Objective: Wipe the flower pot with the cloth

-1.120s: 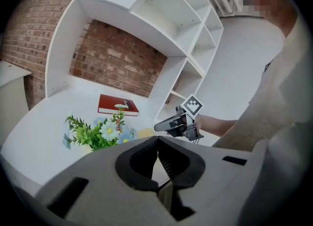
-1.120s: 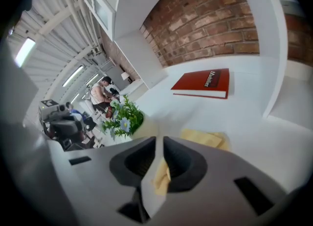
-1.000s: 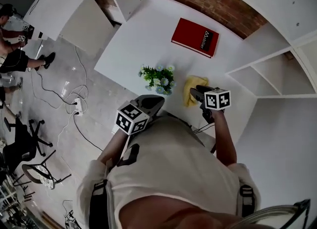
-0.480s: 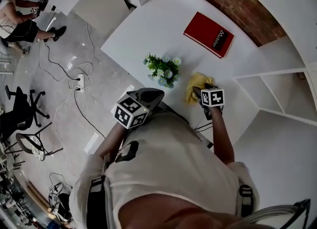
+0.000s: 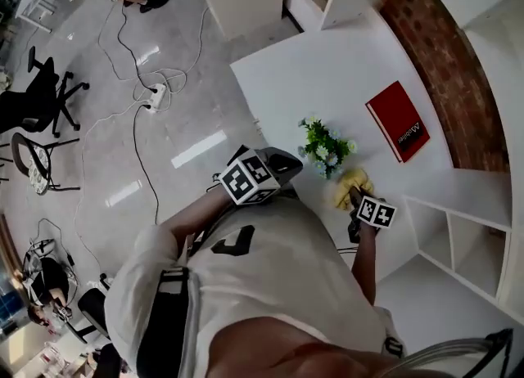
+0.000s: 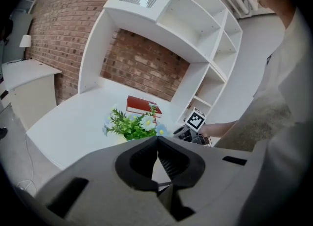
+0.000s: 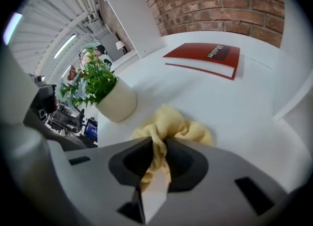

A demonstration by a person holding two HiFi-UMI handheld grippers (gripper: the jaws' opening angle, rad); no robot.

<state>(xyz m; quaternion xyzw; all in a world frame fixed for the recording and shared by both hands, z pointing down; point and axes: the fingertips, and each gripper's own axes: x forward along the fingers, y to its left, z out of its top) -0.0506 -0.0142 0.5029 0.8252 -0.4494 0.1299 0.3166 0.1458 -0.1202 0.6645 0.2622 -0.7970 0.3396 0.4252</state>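
1. Since the earlier frame my right gripper point(image 7: 156, 144) has come down onto the cloth point(image 7: 172, 124). Its jaws have just been closing, and a yellow fold is now bunching between them. My left gripper point(image 6: 157, 139) has been edging toward the plant.
2. Step in hand: I am picking up the cloth. Wiping is not yet begun.
3. The right gripper is pinching that fold, with the rest lying crumpled on the white table point(image 7: 254, 102). The left gripper is closed tight, holding nothing.
4. The flower pot point(image 7: 117, 103) is standing upright just beside the cloth. In the right gripper view it is sitting left of the jaws and clear of them. It is ahead of the left gripper, untouched.
5. Next move, as I judge it: lifting the cloth clear, carrying it across to the pot's wall and rubbing gently. The pot looks light, so the left gripper may need to steady it.
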